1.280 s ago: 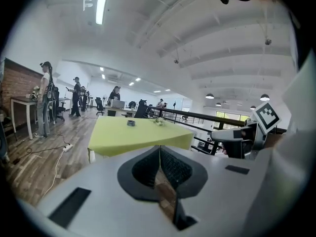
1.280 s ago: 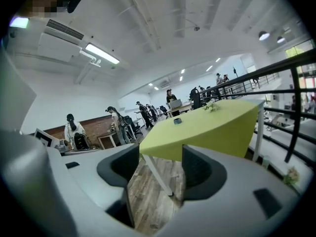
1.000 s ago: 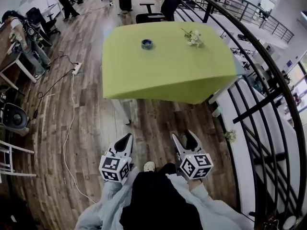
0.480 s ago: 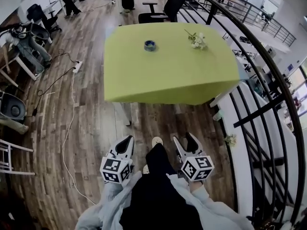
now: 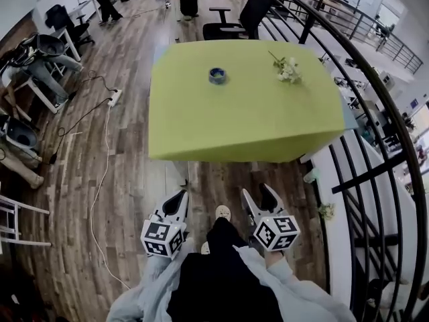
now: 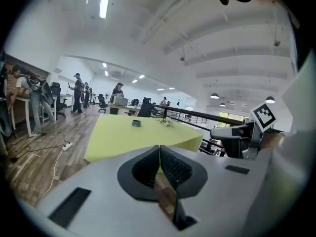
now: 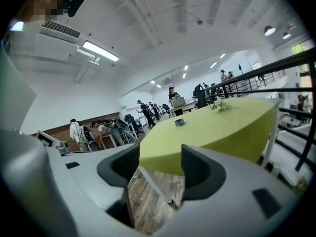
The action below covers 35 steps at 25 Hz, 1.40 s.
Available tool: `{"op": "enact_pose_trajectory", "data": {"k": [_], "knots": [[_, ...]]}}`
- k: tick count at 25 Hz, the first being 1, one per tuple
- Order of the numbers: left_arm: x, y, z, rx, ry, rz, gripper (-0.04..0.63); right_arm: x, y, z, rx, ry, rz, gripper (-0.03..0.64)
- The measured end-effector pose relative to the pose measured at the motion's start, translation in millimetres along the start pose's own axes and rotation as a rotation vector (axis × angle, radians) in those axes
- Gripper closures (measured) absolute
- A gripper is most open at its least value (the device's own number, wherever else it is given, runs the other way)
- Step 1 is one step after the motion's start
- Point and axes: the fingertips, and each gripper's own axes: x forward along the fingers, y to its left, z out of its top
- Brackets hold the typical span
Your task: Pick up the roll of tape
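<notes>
Left gripper (image 6: pixel 159 152): I read its two dark ribbed pads as pressed together along their length, with nothing held between them. Right gripper (image 7: pixel 160 167): its jaws stand apart and grip nothing; through the gap I see only the wooden floor (image 5: pixel 127 173) and the near edge of the green table (image 5: pixel 248 126). Both tools are held low and close to the body, side by side, pointing toward the table but well short of it, with one pale shoe (image 5: pixel 222 212) on the floor between them. Each carries a marker cube (image 5: pixel 161 237); the only print I can make out anywhere is the square black-and-white code patterns on these cubes, which bear no legible words. The roll of tape (image 5: pixel 217 75), small, blue-grey and ring-shaped, lies flat on the far half of the table top, left of centre, well apart from both grippers. A small sprig of white flowers (image 5: pixel 288 69) lies to its right, apart from it. A dark curved railing (image 5: pixel 375 133) runs along the table's right side. A white power strip (image 5: pixel 114 97) with a trailing cable lies on the floor to the left. A black office chair (image 5: pixel 241 19) stands beyond the table.
</notes>
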Motion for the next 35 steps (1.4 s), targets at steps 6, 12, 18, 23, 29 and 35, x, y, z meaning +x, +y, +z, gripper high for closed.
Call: {"op": "enact_pose_trajectory", "data": {"k": [6,12,18,23,29,35], "knots": [[35,13,13,-0.002,0.004,0.01,0.578,32,-20,18,0.01,0.01,0.004,0.356],[73,23,25,-0.016,0.004,0.017,0.578,56,-42,30,0.017,0.024,0.003,0.359],[109,23,36,-0.01,0.002,0.012,0.578,80,-64,45,0.027,0.027,0.008,0.359],[131,28,40,-0.012,0.0,0.023,0.578,100,-78,53,0.03,0.029,0.024,0.359],[156,32,46,-0.021,-0.001,0.036,0.578,116,-96,64,0.033,0.028,0.034,0.36],[176,32,47,-0.02,-0.009,0.041,0.578,127,-114,70,0.033,0.028,0.035,0.362]]}}
